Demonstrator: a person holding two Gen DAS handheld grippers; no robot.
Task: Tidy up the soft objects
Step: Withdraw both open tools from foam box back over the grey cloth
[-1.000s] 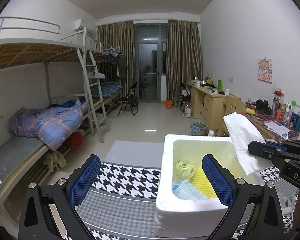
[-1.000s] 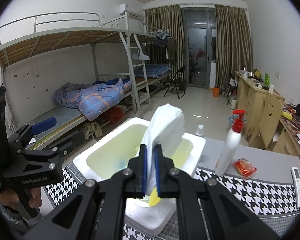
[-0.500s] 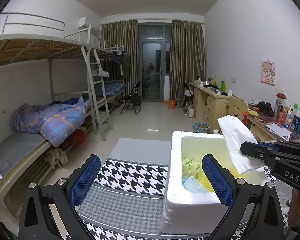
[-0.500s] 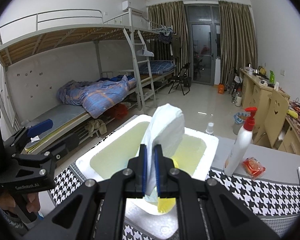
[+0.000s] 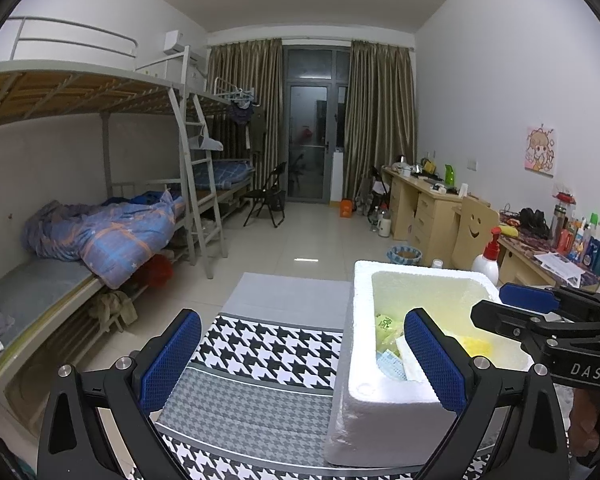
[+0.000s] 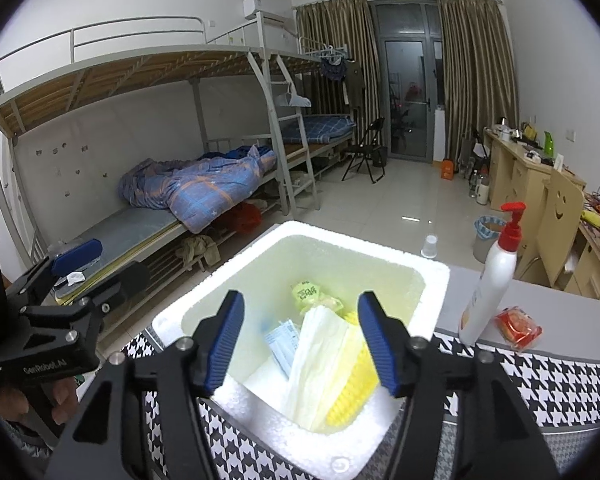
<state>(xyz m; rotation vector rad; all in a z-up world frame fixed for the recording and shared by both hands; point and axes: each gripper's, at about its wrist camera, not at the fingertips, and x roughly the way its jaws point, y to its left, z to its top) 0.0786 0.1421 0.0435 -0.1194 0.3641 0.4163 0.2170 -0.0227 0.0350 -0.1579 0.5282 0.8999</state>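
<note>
Right claw (image 6: 302, 338) opening above foam box (image 6: 436, 276), white pack (image 6: 320, 356) inside.

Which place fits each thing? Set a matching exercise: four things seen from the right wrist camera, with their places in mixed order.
Things:
1. white tissue pack
2. pump bottle
3. red snack packet
4. blue quilt

Places:
A. on the lower bunk
B. inside the foam box
C. upright on the table, right of the box
D. flat on the table beside the bottle

Pairs: 1-B, 2-C, 3-D, 4-A

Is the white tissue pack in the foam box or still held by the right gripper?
In the box. The tissue pack lies inside the foam box on the other items; the right gripper is opening, pads clear of it.
</note>
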